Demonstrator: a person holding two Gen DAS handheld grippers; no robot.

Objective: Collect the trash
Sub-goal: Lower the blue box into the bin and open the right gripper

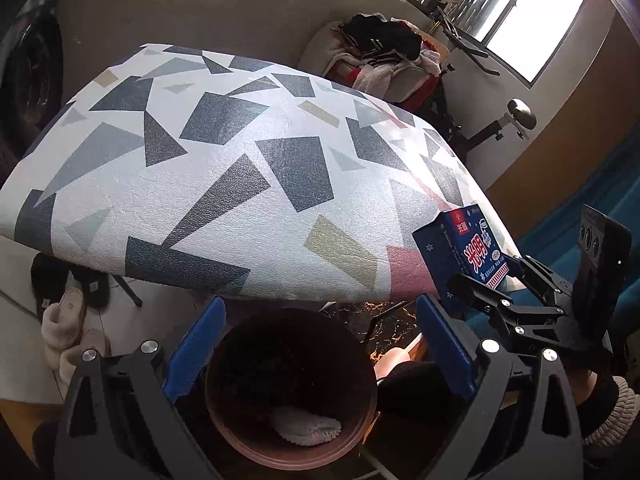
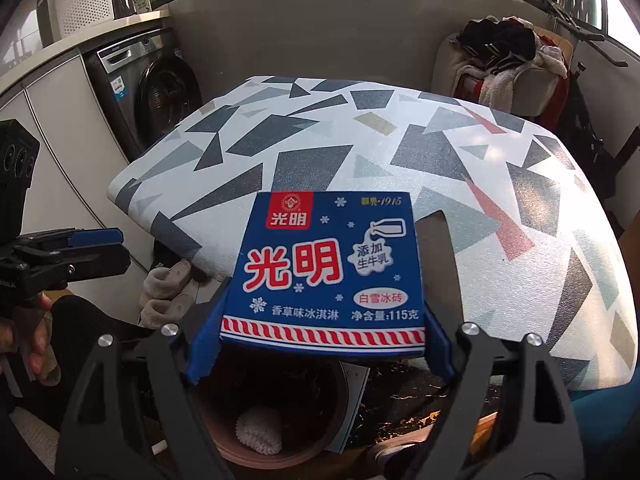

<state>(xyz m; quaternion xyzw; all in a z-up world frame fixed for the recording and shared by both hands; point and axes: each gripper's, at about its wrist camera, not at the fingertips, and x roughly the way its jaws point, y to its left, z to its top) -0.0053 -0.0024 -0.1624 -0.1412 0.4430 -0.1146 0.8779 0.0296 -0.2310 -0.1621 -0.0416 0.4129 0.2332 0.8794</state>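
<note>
My right gripper (image 2: pixel 322 342) is shut on a blue ice-cream box (image 2: pixel 330 272) with red Chinese lettering, held flat just above a brown round bin (image 2: pixel 320 408). A white paper cupcake liner (image 2: pixel 259 430) lies in the bin. In the left wrist view the same box (image 1: pixel 466 250) shows at the right, held by the right gripper (image 1: pixel 486 282) over the table's edge. My left gripper (image 1: pixel 320 348) is open and empty, its blue pads on either side of the bin (image 1: pixel 356 440), above it. The liner (image 1: pixel 306 428) lies at the bin's bottom.
A table with a white cloth of grey geometric shapes (image 2: pixel 360 140) stands just beyond the bin. A washing machine (image 2: pixel 154 92) is at the back left, slippers (image 2: pixel 164 288) on the floor, a chair piled with clothes (image 2: pixel 504 60) and an exercise bike (image 1: pixel 480 120) behind.
</note>
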